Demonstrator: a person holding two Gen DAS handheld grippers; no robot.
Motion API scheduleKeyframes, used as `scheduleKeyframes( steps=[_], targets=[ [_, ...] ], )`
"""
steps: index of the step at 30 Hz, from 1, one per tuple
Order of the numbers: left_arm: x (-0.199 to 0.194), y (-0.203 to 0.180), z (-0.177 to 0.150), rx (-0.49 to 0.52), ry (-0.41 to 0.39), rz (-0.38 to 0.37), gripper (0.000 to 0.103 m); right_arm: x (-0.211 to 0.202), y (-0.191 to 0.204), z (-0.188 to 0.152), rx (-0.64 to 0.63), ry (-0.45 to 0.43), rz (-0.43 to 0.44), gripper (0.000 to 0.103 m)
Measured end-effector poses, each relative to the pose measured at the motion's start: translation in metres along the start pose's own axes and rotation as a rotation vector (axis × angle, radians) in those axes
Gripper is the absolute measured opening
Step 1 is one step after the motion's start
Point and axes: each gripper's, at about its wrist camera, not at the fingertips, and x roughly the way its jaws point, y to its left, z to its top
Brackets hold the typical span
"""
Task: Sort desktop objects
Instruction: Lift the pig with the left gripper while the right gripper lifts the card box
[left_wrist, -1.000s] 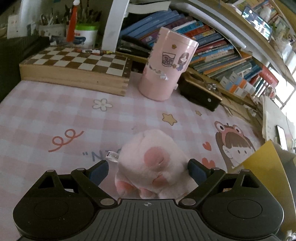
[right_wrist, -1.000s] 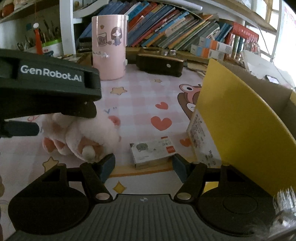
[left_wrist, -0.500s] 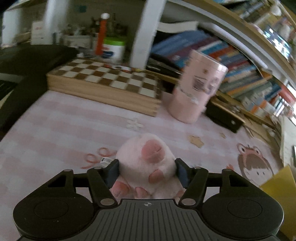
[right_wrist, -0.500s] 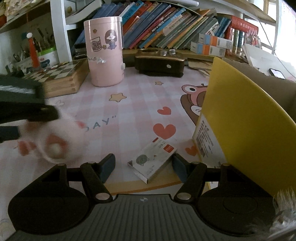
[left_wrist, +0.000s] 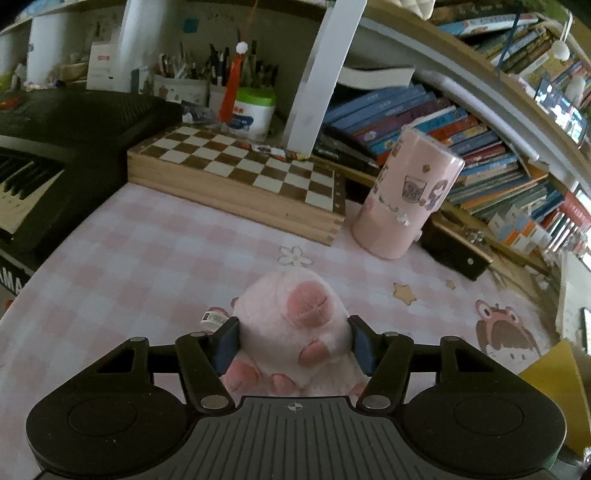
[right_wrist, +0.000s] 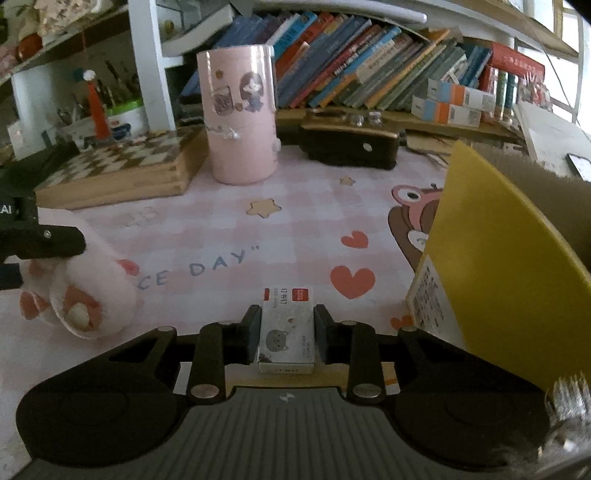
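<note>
Desk mat (left_wrist: 155, 258), pink checked with cartoon prints, covers the work surface in both views. Black keyboard (left_wrist: 55, 133) runs along its left edge in the left wrist view. Bookshelf (right_wrist: 369, 74) with leaning books fills the back. Yellow cardboard box (right_wrist: 509, 266) stands at the right in the right wrist view, a printed label on its near wall; only its corner shows in the left view. Wooden chessboard box (left_wrist: 236, 177) lies closed at the back of the mat, just beside the pink cylindrical container (left_wrist: 406, 199), which stands upright with cartoon stickers on its side. Black case (right_wrist: 347, 146) sits behind and right of that container, against the shelf base. Pen holders (left_wrist: 229, 96) stand behind the chessboard. Left gripper (left_wrist: 293, 341): jaws closing, both blue pads pressed into the flanks of the pink plush toy (left_wrist: 295, 332), so the toy is clamped between them; its belly patch and paws face the camera. From the right wrist view the same toy sits at the far left, under the left gripper's black finger, and whether it touches the mat cannot be told. Right gripper (right_wrist: 287, 334): jaws drawn in tight on the small staple box (right_wrist: 287, 328), held lengthwise between the fingers, just left of the yellow box, over the mat.
</note>
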Motion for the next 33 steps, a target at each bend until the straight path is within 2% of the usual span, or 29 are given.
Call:
scheduleKeyframes(
  steps=[10, 21, 33],
  targets=[
    [-0.038, 0.006, -0.008, -0.02, -0.035, -0.03, 0.06, -0.036, 0.004, 0.002, -0.05, -0.038, 0.085, 0.028],
    [-0.098, 0.027, -0.027, -0.052, -0.055, -0.074, 0.06, -0.089, 0.0, -0.005, -0.082, -0.016, 0.162, 0.028],
    [-0.164, 0.055, -0.059, -0.101, -0.073, -0.136, 0.06, -0.155, 0.009, -0.033, -0.079, -0.001, 0.196, 0.028]
  ],
)
